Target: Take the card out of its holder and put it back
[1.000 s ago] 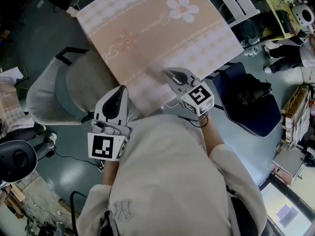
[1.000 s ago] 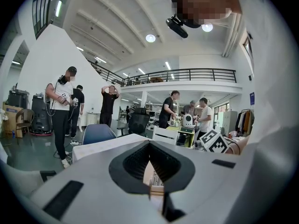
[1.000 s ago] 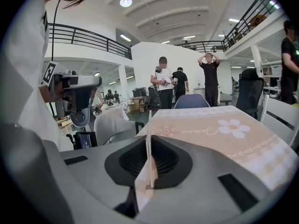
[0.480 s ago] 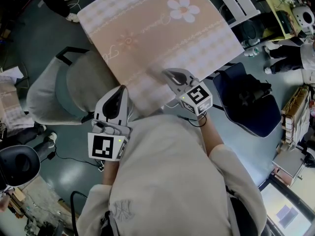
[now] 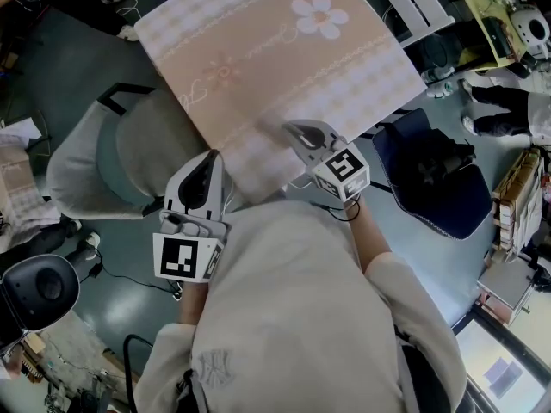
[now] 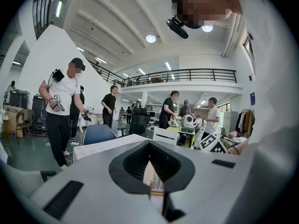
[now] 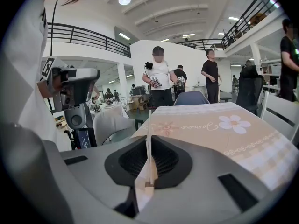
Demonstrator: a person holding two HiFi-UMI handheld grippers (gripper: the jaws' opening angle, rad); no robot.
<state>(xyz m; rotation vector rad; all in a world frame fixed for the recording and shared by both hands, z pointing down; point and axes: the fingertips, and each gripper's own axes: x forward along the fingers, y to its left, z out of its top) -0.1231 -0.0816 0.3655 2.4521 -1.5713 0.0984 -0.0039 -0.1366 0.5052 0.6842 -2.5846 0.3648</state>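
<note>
White and thin, the card stands edge-on in the right gripper. Its jaws are pinched almost together on the card's lower part, so the rest rises free beyond the tips, a hold that seems meant to keep it straight for sliding back. Opposite, the left gripper has its jaws closed on a thin pale piece with fine print, by all appearances the holder. It is gripped low between the pads and pointed nearly level, probably to offer an open edge to the card. The two grippers are apart, each with its own piece, so the card looks to be out and the return not yet made. Just beyond both sets of jaws lies the table under a peach cloth with a white flower. A grey chair sits outside the left jaws, and people stand well beyond in the hall.
</note>
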